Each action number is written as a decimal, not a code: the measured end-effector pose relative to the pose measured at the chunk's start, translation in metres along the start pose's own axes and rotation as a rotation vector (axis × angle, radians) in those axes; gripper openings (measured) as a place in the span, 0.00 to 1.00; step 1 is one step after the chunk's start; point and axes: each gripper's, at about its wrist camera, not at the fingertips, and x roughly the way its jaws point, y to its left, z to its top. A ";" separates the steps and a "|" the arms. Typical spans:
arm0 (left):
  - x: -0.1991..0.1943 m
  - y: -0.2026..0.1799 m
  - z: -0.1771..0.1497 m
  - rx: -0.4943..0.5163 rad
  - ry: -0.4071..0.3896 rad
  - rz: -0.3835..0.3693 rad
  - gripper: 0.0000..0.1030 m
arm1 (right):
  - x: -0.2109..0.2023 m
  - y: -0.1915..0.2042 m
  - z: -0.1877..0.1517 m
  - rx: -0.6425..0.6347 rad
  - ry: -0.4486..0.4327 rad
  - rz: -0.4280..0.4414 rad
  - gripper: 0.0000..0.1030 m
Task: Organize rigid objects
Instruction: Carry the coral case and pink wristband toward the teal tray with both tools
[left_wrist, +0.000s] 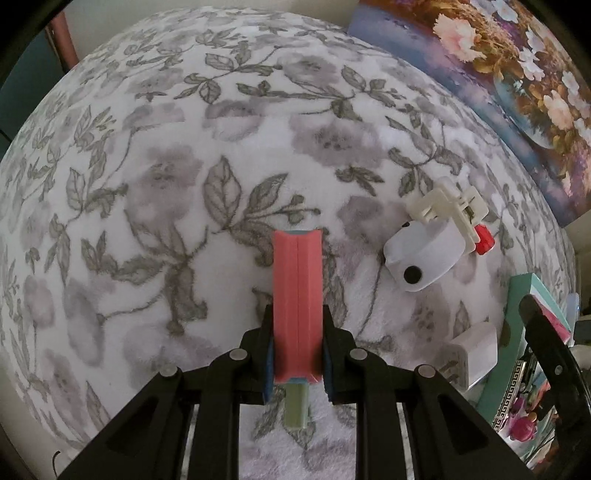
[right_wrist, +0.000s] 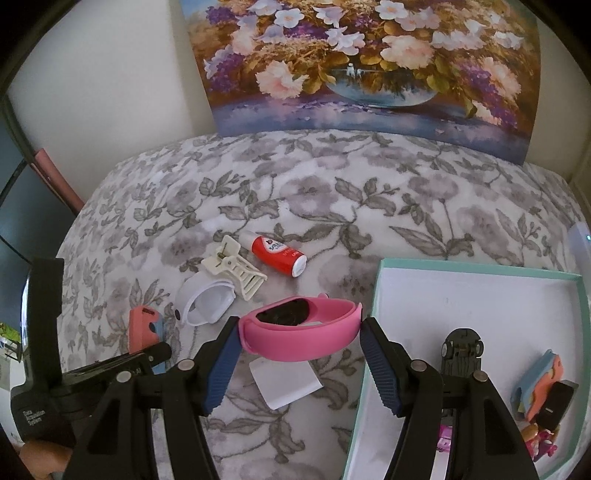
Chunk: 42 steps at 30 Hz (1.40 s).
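My left gripper (left_wrist: 297, 314) points down at the flowered blanket and is shut on a coral-pink block (left_wrist: 297, 295) with blue sides and a green stub at its near end. The right wrist view shows the same block (right_wrist: 142, 325) at the far left, between that gripper's black fingers. My right gripper (right_wrist: 301, 325) is shut on a pink wristband (right_wrist: 303, 332) with a dark oval face. Both blue pads touch the band's ends, just left of the teal tray (right_wrist: 480, 265).
On the blanket lie a white round case (right_wrist: 207, 299), a cream hair claw (right_wrist: 232, 269), a red-and-white bottle (right_wrist: 279, 254), a white card (right_wrist: 284, 380) and a white charger (left_wrist: 472, 354). The tray holds a black toy car (right_wrist: 461, 350) and colourful pieces (right_wrist: 539, 384). A flower painting (right_wrist: 369, 74) leans behind.
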 end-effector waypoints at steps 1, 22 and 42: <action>0.000 -0.002 -0.001 0.012 -0.001 0.007 0.20 | 0.000 -0.001 0.000 0.003 0.002 -0.001 0.66; 0.007 -0.023 -0.016 0.185 0.020 0.114 0.36 | -0.002 -0.007 0.001 0.038 0.001 0.022 0.66; -0.068 -0.023 -0.005 0.100 -0.189 -0.024 0.21 | -0.015 -0.024 0.005 0.085 -0.027 0.044 0.66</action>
